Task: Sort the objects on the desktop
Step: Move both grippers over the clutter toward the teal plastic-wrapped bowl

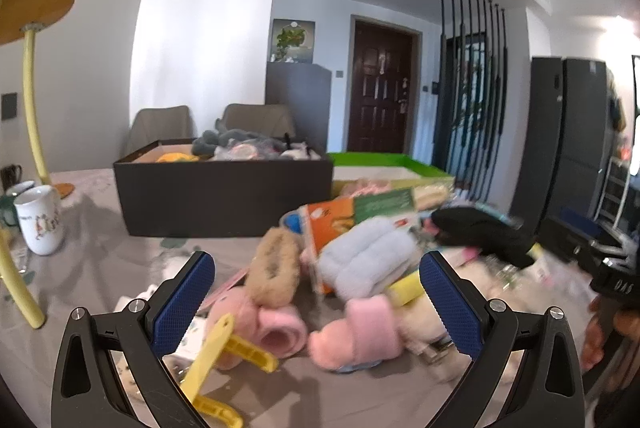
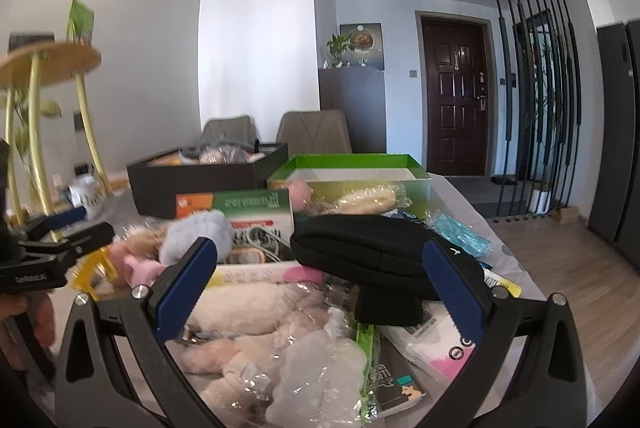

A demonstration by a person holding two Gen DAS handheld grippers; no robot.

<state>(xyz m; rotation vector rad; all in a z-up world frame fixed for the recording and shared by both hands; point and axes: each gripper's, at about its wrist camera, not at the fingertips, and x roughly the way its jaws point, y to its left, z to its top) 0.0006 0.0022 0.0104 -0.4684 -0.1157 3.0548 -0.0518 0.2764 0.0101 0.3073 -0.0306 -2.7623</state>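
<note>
A: Item one, left gripper?
B: Jaws spread wide, nothing between the pads; tilted slightly down over the heap on the table, probably choosing a piece.

A: The heap?
B: Yellow clip, pink plush slippers, brown fuzzy piece, pale blue plush, black pouch. Unsorted, lying loose and overlapping.

A: Right gripper?
B: Also spread, empty, just before the pouch and wrapped plush.

A: Containers?
B: Black box, left: grey soft toys, something orange. Green box, right: mostly white bottom showing; contents otherwise unclear.
</note>
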